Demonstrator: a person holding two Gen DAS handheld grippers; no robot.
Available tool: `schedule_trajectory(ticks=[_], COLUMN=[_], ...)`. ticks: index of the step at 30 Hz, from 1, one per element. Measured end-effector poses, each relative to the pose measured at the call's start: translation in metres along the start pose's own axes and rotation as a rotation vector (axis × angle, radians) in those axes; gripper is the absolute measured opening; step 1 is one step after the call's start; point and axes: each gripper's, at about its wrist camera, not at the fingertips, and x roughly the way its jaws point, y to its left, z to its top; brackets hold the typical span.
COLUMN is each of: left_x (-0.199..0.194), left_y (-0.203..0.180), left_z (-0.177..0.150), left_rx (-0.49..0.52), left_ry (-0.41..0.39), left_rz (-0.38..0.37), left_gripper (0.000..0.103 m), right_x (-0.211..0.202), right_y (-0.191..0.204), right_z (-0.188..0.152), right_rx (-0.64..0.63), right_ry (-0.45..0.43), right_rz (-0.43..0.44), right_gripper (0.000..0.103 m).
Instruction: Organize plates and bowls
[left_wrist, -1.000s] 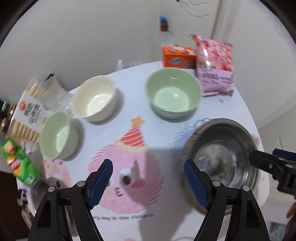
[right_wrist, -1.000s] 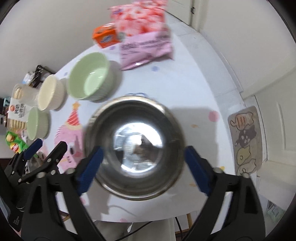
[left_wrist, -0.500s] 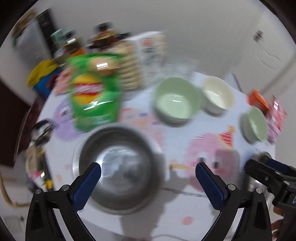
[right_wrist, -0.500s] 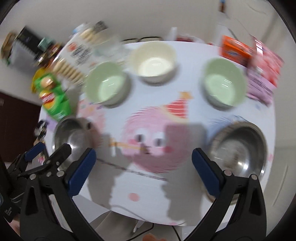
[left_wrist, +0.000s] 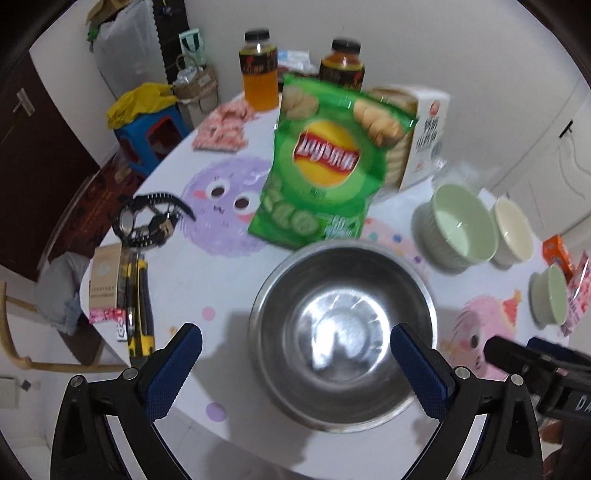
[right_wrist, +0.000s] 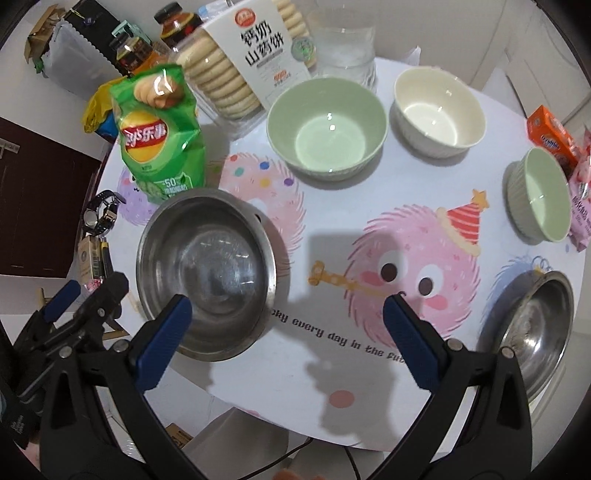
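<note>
Blurring softens the steel bowl (left_wrist: 343, 332) under the gaping left tool (left_wrist: 295, 369).

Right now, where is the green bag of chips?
In the right wrist view the green chip bag stands at the table's far left, just behind the nearer steel bowl and left of the biscuit box.

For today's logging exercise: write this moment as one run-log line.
left gripper: open, empty, over near steel bowl | right gripper: open, empty | second steel bowl: table edge | ceramic bowls: unstacked

Green chip bag (left_wrist: 321, 166), biscuit pack (right_wrist: 243, 62), two drink bottles (left_wrist: 260, 68), wristwatch (left_wrist: 147, 221).
</note>
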Motion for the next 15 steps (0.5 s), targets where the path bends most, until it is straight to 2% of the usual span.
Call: schedule_trajectory(ticks=[3, 8, 15], left_x=[0.013, 0.04, 0.066], left_y=[0.005, 0.007, 0.011], left_z=[-0.005, -0.009, -0.008], left_rx=[-0.002, 0.034, 0.055], left_ry=[0.034, 0.083, 0.119], left_rz=[-0.055, 0.016, 0.007], left_gripper=[0.103, 0.103, 0.103], right_x=[0.013, 0.04, 0.066], right_y=[0.002, 0.002, 0.003], right_z=[0.002, 0.008, 0.015], right_rx=[-0.012, 0.006, 0.017], right_ry=[0.011, 0.063, 0.107], right_rz=[-0.003, 0.008, -0.004], right_gripper=[0.103, 0.103, 0.103])
